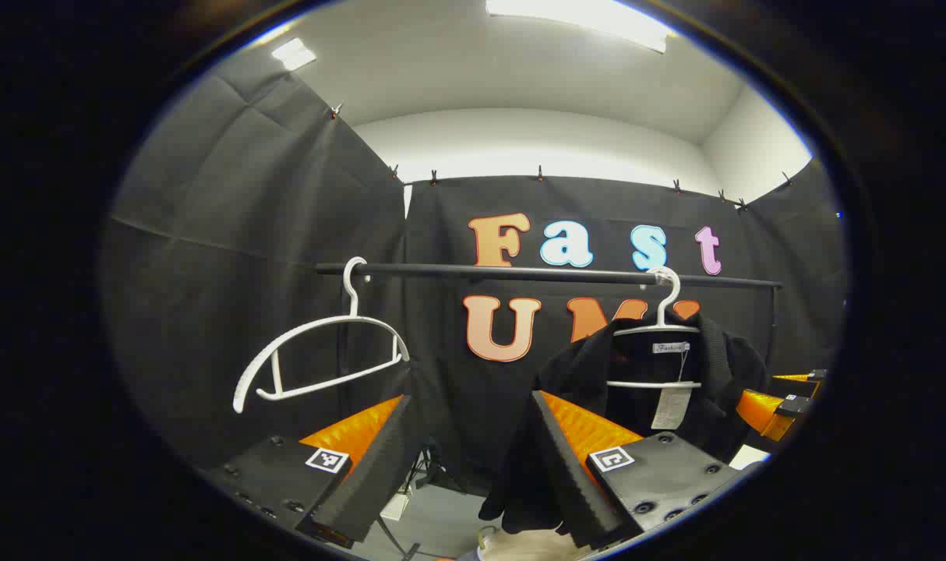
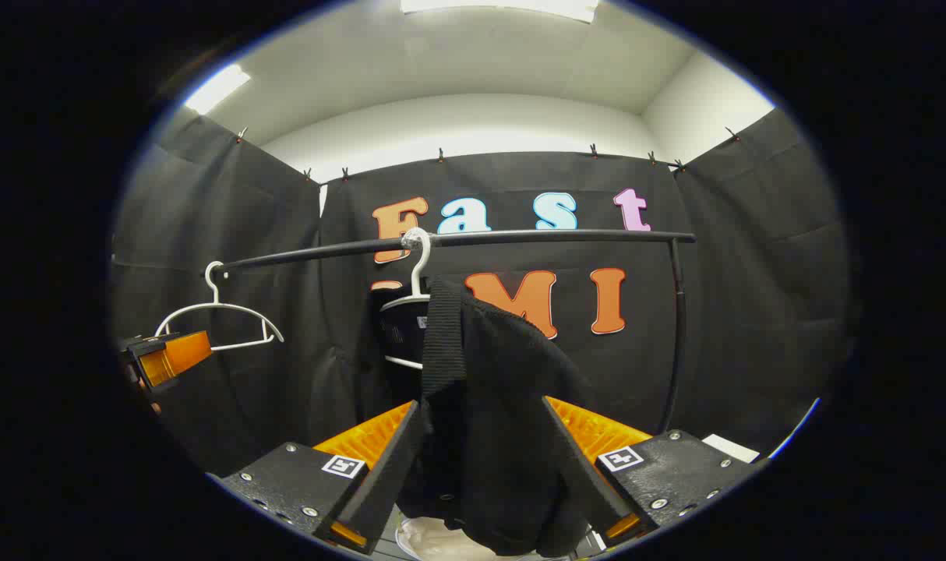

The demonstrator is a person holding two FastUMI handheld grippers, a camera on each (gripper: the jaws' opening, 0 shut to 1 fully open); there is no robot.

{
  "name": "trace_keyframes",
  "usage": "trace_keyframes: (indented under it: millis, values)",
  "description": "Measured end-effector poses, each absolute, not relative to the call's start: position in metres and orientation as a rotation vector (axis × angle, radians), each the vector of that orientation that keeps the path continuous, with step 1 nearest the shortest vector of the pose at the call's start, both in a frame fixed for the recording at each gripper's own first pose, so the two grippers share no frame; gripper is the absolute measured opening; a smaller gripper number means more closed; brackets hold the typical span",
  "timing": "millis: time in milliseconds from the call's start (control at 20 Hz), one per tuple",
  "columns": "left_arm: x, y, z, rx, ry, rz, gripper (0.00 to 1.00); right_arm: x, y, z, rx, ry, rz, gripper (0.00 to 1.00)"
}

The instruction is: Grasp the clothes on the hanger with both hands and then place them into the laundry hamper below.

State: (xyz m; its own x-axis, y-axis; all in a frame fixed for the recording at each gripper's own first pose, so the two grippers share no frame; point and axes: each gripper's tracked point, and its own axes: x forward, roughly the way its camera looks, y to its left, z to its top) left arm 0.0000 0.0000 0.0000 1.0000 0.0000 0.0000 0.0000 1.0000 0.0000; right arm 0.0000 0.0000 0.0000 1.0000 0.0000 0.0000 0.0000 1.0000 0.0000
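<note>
A black knit garment (image 1: 590,366) hangs on a white hanger (image 1: 664,312) at the right end of the black rail (image 1: 520,273). My left gripper (image 1: 473,460) is open just left of it, and the garment's lower edge hangs behind its right finger (image 1: 566,460). In the right gripper view the garment (image 2: 488,405) droops off its hanger (image 2: 417,280) into the wide gap of my open right gripper (image 2: 481,467); neither finger presses on it. Something pale (image 2: 434,538) lies below the garment, perhaps the hamper.
An empty white hanger (image 1: 317,351) hangs at the rail's left end. The right gripper's orange finger (image 1: 761,409) shows beyond the garment, and the left gripper (image 2: 165,358) shows at the left edge of the right gripper view. A rail upright (image 2: 679,327) stands on the right.
</note>
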Motion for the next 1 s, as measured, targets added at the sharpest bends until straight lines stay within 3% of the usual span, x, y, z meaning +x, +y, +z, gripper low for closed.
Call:
trace_keyframes:
  millis: [100,150,200,250,300,350,400,550,600,650,1000]
  values:
    - [0.009,0.006,-0.001,-0.011,0.004,-0.038,0.96,-0.002,0.009,0.0,-0.004,-0.01,-0.034,0.91]
    - [0.014,0.012,-0.003,0.0,0.01,-0.046,0.96,-0.002,0.017,-0.001,-0.009,-0.012,-0.046,0.98]
    - [0.018,0.019,-0.004,0.015,0.008,-0.051,0.93,-0.002,0.025,-0.003,-0.014,-0.015,-0.055,0.97]
    - [0.02,0.023,-0.002,0.024,0.002,-0.058,1.0,-0.004,0.032,-0.006,-0.021,-0.017,-0.063,0.97]
    - [0.023,0.026,-0.003,0.023,-0.002,-0.071,1.0,-0.005,0.038,-0.009,-0.029,-0.02,-0.074,0.97]
    - [0.026,0.025,-0.007,0.017,-0.001,-0.088,0.96,-0.006,0.041,-0.012,-0.036,-0.022,-0.089,0.91]
    - [0.029,0.025,-0.008,0.014,0.003,-0.107,0.96,-0.006,0.043,-0.017,-0.038,-0.014,-0.103,0.97]
    - [0.041,0.029,-0.013,0.026,0.022,-0.125,0.96,-0.006,0.051,-0.027,-0.017,0.024,-0.123,0.97]
    - [0.043,0.031,-0.012,0.026,0.02,-0.125,0.93,-0.006,0.05,-0.028,-0.02,0.03,-0.13,0.91]
    - [0.043,0.029,-0.009,0.022,0.015,-0.135,0.96,-0.005,0.046,-0.026,-0.032,0.034,-0.144,0.91]
    - [0.054,0.013,-0.018,0.006,0.034,-0.205,0.96,-0.02,0.037,-0.033,-0.02,0.061,-0.228,0.9]
